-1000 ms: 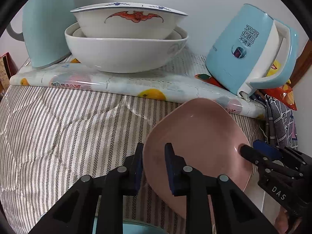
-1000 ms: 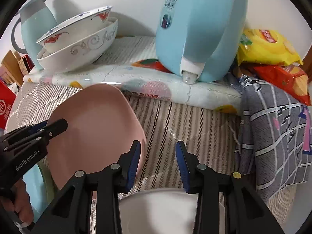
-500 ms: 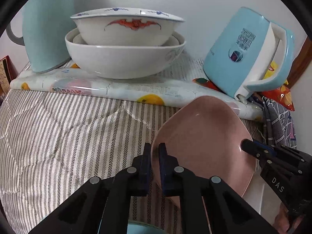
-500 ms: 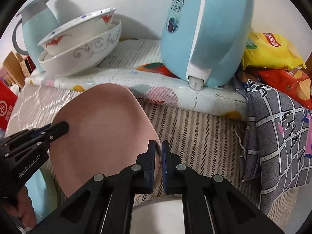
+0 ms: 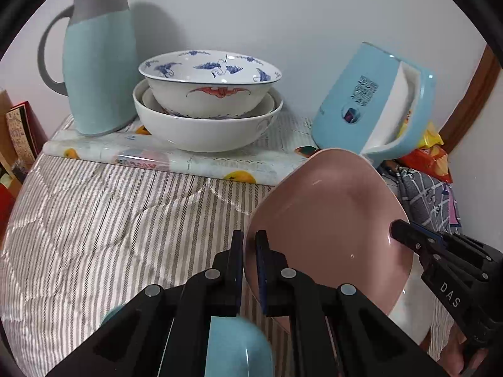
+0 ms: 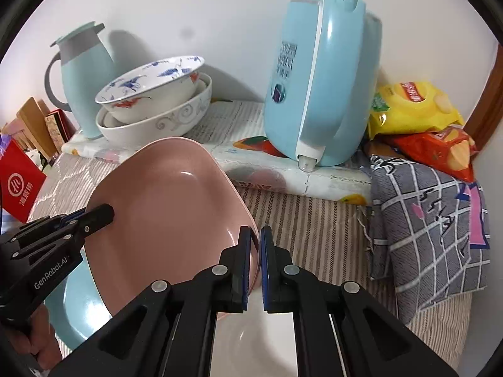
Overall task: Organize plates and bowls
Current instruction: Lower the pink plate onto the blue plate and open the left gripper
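Blue thermos jug (image 5: 97, 78), blue kettle (image 6: 317, 84), snack bags (image 6: 418, 110), checked cloth (image 6: 430, 220) on striped bedding (image 5: 94, 220)

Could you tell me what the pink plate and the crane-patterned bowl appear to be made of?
The pink plate looks like glazed ceramic, or possibly melamine: smooth, with small glossy highlights. The crane-patterned bowl looks like glazed porcelain: shiny white with painted blue and red motifs.

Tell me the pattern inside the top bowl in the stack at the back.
Blue cranes on white inside the top bowl, best seen from the left wrist view.

Bright, even room light; soft shadows fall on the wall (image 5: 283, 15). Fisheye bending and black corners ring both views.
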`<state>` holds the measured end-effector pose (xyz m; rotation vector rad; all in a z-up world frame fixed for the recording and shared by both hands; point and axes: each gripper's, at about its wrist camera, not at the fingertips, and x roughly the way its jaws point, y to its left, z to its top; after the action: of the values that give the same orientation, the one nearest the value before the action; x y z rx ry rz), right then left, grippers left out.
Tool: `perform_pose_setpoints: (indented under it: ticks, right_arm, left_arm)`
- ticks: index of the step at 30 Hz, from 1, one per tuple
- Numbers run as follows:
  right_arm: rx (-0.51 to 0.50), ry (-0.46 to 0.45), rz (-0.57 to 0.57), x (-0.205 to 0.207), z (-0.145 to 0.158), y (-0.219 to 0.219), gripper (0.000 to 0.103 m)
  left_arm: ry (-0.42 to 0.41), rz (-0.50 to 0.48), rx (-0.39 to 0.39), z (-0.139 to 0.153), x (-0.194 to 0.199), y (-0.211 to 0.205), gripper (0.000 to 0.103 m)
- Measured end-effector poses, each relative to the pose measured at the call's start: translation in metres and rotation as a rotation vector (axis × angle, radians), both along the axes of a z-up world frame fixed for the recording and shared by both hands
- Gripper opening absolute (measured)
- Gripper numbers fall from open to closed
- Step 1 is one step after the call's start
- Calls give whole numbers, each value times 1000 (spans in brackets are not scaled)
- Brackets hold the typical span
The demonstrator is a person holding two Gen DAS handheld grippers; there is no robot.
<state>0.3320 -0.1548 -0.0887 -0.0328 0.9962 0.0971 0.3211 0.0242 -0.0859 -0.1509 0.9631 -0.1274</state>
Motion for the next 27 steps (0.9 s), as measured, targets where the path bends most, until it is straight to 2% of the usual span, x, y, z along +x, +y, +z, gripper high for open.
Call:
perform_pose_setpoints:
  ticks: [6,27]
  right_arm:
    - [-10,-32,10,-23,17,10,6]
    - [12,-40,73,-79,26,54,6]
  left_arm:
    - [-11,17,-11,10,-25,12,8]
    - [-21,84,-17,16,-95,60,8]
